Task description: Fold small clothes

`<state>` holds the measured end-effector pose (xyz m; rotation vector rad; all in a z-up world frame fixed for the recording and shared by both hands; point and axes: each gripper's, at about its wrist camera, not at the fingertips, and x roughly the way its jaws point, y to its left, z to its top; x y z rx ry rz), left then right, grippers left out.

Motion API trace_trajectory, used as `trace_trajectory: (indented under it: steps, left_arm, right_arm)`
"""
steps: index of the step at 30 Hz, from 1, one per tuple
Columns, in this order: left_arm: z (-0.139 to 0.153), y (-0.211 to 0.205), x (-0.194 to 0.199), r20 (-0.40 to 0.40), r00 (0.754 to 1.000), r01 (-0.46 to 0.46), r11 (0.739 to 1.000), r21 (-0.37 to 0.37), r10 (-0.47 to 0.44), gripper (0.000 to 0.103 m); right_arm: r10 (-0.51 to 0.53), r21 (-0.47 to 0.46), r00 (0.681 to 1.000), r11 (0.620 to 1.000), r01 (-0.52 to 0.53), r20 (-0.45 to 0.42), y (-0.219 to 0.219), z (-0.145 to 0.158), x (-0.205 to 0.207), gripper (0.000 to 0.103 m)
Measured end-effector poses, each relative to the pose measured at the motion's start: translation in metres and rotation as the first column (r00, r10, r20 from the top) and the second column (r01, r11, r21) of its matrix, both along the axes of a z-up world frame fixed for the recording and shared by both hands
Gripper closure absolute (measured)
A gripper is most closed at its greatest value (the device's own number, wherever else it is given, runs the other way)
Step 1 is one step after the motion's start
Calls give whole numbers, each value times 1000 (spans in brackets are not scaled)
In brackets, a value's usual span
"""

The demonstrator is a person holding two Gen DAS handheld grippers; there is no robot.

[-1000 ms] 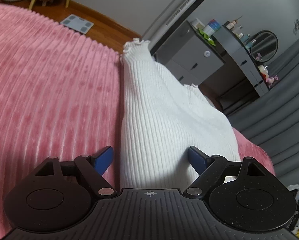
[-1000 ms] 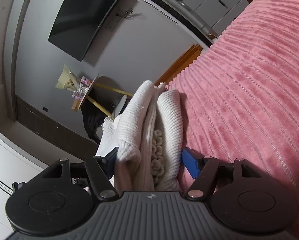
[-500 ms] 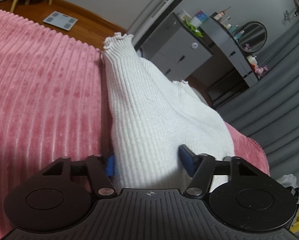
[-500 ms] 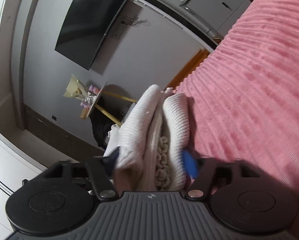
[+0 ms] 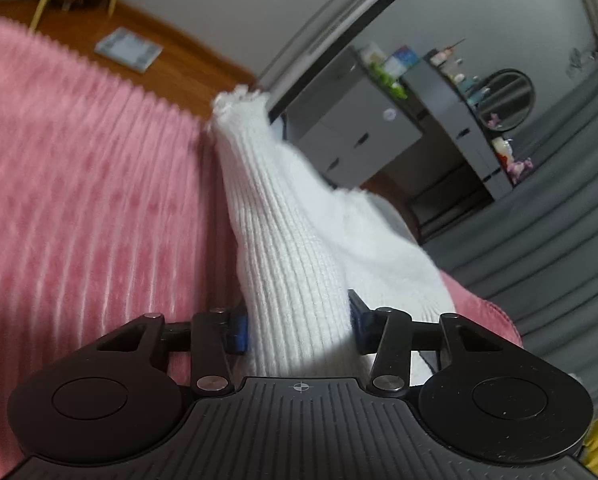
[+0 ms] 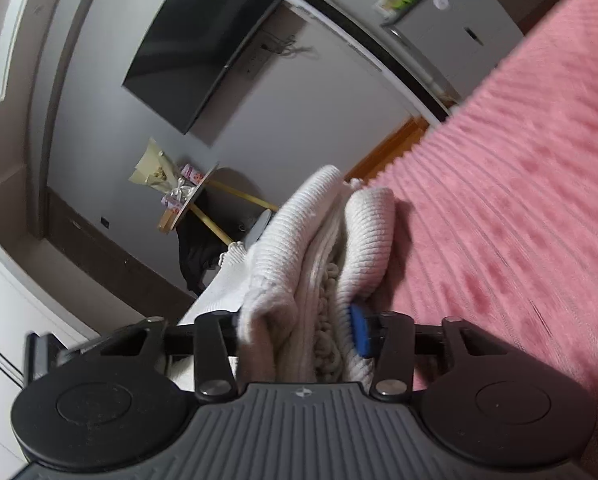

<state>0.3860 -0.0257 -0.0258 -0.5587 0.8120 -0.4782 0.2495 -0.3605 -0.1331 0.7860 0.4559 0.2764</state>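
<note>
I had both grippers clamped on the white sweater (image 5: pixel 295 264): my left gripper (image 5: pixel 297 322) pinched 1 ribbed fold, my right gripper (image 6: pixel 299 332) squeezed a thick bunched stack (image 6: pixel 323 256). The sweater hung raised above the pink blanket (image 5: pixel 79 208).

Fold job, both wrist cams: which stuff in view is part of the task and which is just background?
In the job:
white sweater, bunched between both sets of fingers
left hand-held gripper, shut on it
right hand-held gripper, shut on it
pink blanket, the work surface

Just lying about:
scale on the floor
cabinet
round mirror
TV
side table
</note>
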Motion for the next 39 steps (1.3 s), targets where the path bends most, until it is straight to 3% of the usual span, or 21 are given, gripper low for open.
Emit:
trace_trajectory:
  steps: [6,10,13,15,18,20,23,26,30,33,36,39]
  left_arm:
    - [50,18,-35,100,995,-19,1000,11,18,55]
    - [63,35,-71,143,989,-33,997,64,23,54]
    - [54,48,-92,124,991,-58,993,102,45,52]
    - [38,58,-99,64,994,-101,989,111,94,47]
    - [17,70,-112,-26,978,-198,953,231,209,46]
    - [16,77,-134,6,971,-233,938,255,240,34]
    - [21,77,-163,70,962,-273,919,286,264,27]
    - [18,76,-181,114,945,-326,894,307,306,20]
    - [15,69,-178,121,944,-328,891,313,305,21]
    - [24,72,-176,167,934,-352,891,286,316,22]
    - [20,76,-156,139,944,-322,923,209,298,23]
    - [3,76,-132,56,954,-300,933,199,295,42]
  right_arm:
    - [64,-75,988,996,-54,138,24,46,-22,62]
    - [137,-97,977,988,-123,165,36,58,-38,62]
    - [194,-125,971,976,-177,138,53,57,-52,62]
    - [231,-135,968,967,-218,94,64,50,-54,60]
    - [233,-170,969,954,-245,-85,73,35,-49,47]
    - [185,-177,968,961,-214,-167,66,36,-47,44]
    - [96,-233,991,966,-116,-96,59,63,-61,44]
    - [95,-326,995,940,-100,-30,75,81,-75,46]
    - [166,-470,986,868,-161,-30,119,87,-80,78]
    - [180,-578,983,801,-155,-14,146,86,-84,80]
    - [172,-591,984,789,-171,-55,158,79,-77,80]
    - [159,-645,985,748,-160,-60,168,73,-74,80]
